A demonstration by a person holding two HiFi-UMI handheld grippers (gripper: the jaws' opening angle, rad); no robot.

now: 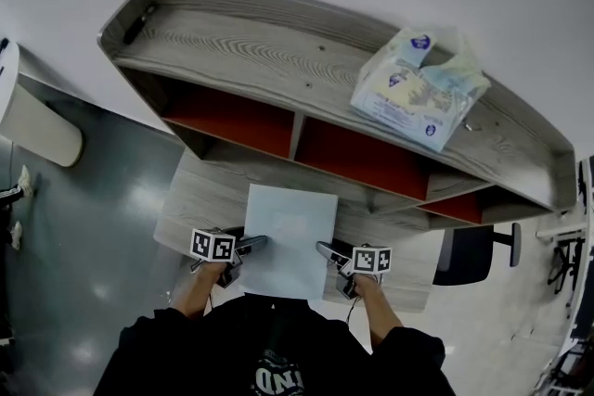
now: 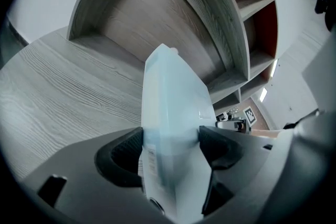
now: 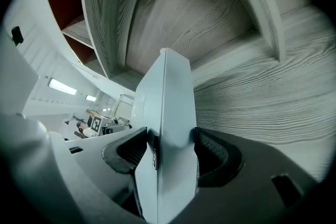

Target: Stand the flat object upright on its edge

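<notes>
A flat pale-blue box (image 1: 290,239) hangs over the grey wooden desk (image 1: 200,199), held at both side edges. My left gripper (image 1: 252,244) is shut on its left edge; in the left gripper view the box (image 2: 173,128) fills the gap between the dark pads (image 2: 223,147). My right gripper (image 1: 329,251) is shut on the right edge, where the box (image 3: 168,134) stands edge-on between that gripper's pads (image 3: 212,157). In both gripper views its far end clears the desk surface.
A wooden shelf unit (image 1: 241,51) with red-backed compartments (image 1: 232,121) stands at the back of the desk. A soft plastic pack (image 1: 418,88) lies on its top. A black chair (image 1: 469,255) stands at the right, grey floor at the left.
</notes>
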